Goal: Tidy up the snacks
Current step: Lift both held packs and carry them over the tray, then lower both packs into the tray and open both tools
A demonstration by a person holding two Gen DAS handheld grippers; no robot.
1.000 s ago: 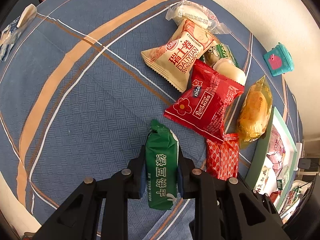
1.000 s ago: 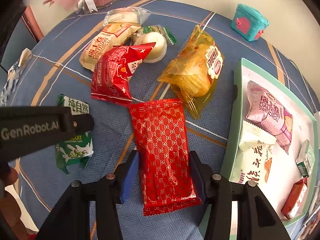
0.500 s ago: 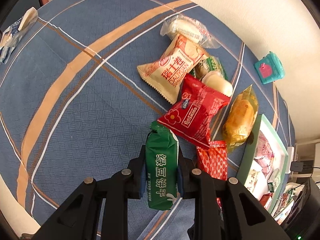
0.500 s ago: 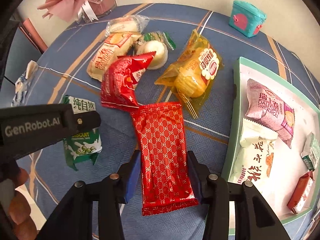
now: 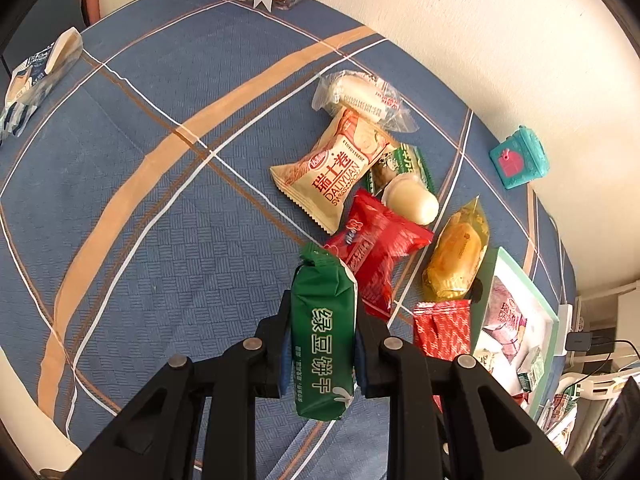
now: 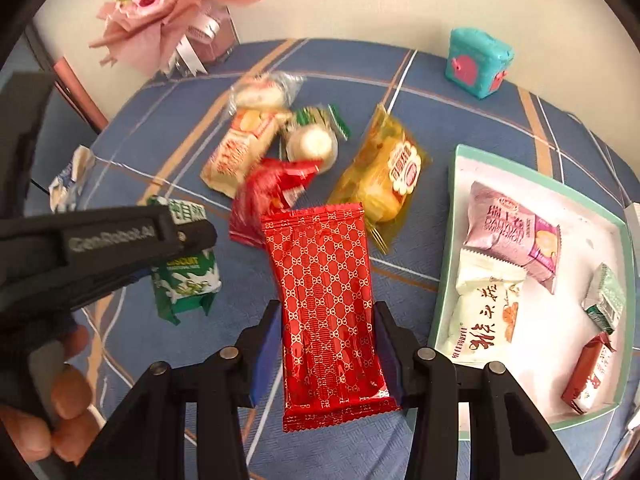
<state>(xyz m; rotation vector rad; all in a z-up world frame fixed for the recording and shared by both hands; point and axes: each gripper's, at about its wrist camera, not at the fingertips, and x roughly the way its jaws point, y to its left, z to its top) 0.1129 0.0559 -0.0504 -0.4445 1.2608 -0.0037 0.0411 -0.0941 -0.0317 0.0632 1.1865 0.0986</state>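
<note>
My left gripper [image 5: 322,344] is shut on a green biscuit packet [image 5: 323,336] and holds it above the blue checked tablecloth; the packet also shows in the right wrist view [image 6: 182,264]. My right gripper [image 6: 326,340] is shut on a red patterned packet [image 6: 326,300], lifted off the cloth; it also shows in the left wrist view [image 5: 442,328]. A green-rimmed white tray [image 6: 454,216] with several snacks stands to the right. Loose snacks lie ahead: a cream Swiss roll packet [image 5: 332,172], a red packet [image 5: 376,248], a yellow cake packet [image 6: 386,176].
A teal toy box [image 6: 478,62] stands near the wall at the back. A pink bouquet [image 6: 168,8] stands at the back left. A blue-white wrapper [image 5: 36,80] lies at the cloth's far left edge. The left gripper's body [image 6: 100,248] crosses the right wrist view.
Both grippers have risen and pulled back with their packets; the table and snack pile look farther away, and the bouquet has come into view.
</note>
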